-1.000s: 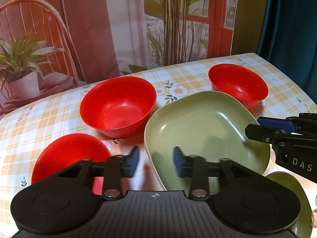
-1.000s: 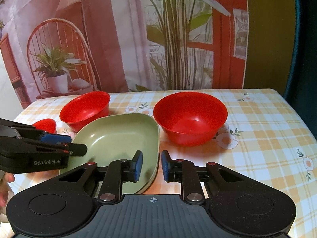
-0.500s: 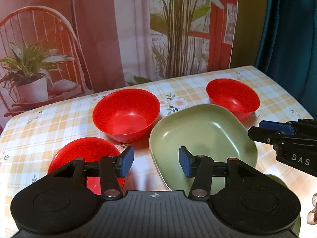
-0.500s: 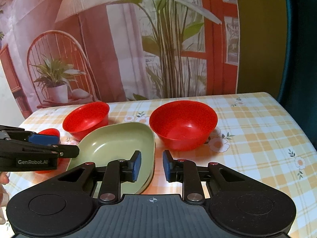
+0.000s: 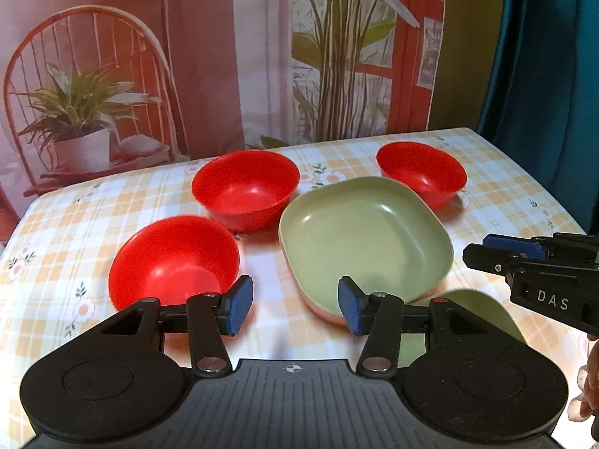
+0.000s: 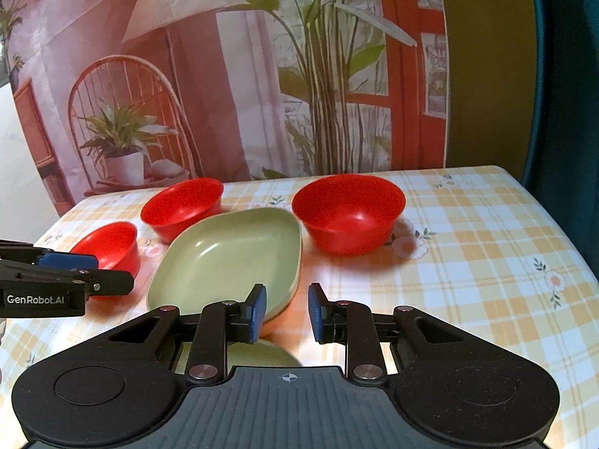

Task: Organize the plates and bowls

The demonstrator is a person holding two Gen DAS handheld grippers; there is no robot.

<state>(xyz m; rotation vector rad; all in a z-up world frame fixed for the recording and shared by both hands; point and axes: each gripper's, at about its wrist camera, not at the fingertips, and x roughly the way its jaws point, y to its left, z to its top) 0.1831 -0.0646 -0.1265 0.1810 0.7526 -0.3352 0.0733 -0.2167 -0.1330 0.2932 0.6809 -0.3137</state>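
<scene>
The left gripper point(image 5: 295, 308) hangs above the checked tablecloth point(image 5: 498, 202) with its jaws apart; they have just been opening, and nothing sits between the blue pads point(image 5: 239, 308). In the left wrist view, the square green plate point(image 5: 365, 239) lies just ahead of the right-hand pad, its near corner close behind that pad but not between the jaws. The nearest red bowl point(image 5: 174, 263) lies just ahead of the left-hand pad, also outside the gap. A second red bowl point(image 5: 245, 189) stands farther back, just beside the plate's far left edge, and a third red bowl point(image 5: 421, 174) stands at the plate's far right corner. A second green dish point(image 5: 475, 312) shows partly at the lower right, largely hidden behind the gripper body. The right gripper point(image 6: 286, 312) holds its jaws narrowly apart and empty, clamped on nothing. In the right wrist view, the near corner of the square green plate point(image 6: 228, 258) lies just ahead of the left-hand pad point(image 6: 257, 312), not within the gap; bare tablecloth shows between the pads. The largest-looking red bowl point(image 6: 348, 211) stands ahead and slightly right of the jaws, just beside the plate's right edge. Each gripper appears from the side at the edge of the other's view.
</scene>
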